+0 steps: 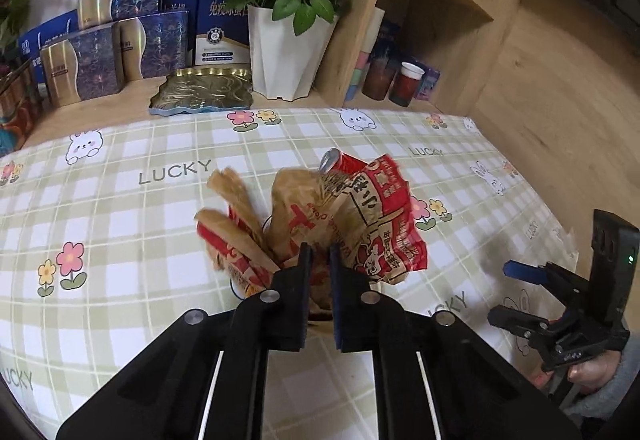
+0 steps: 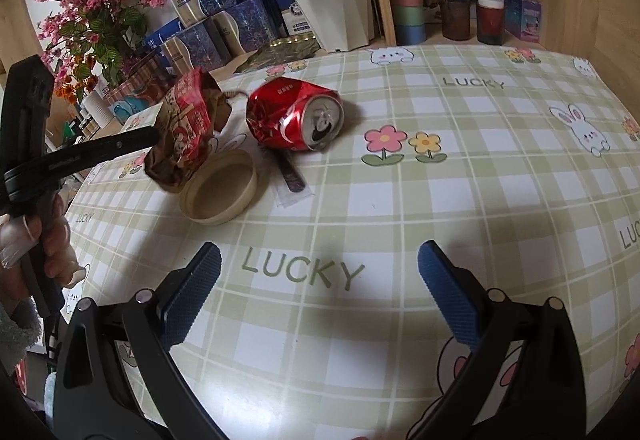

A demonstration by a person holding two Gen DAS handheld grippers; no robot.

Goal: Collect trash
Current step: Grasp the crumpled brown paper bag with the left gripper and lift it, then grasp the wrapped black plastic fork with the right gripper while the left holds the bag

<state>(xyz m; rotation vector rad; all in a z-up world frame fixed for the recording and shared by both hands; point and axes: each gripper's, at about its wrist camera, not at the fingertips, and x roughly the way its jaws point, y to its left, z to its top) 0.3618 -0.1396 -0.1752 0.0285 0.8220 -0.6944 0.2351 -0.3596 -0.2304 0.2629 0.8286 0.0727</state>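
Your left gripper [image 1: 319, 260] is clenched on the crumpled paper bag [image 1: 352, 215], raised just above the round lid [image 2: 219, 188] near the tablecloth's [image 2: 460, 175] left edge. Right of it, the crushed red can [image 2: 294, 117] lies sideways. Your right gripper [image 2: 320, 280] stands released, holding nothing.
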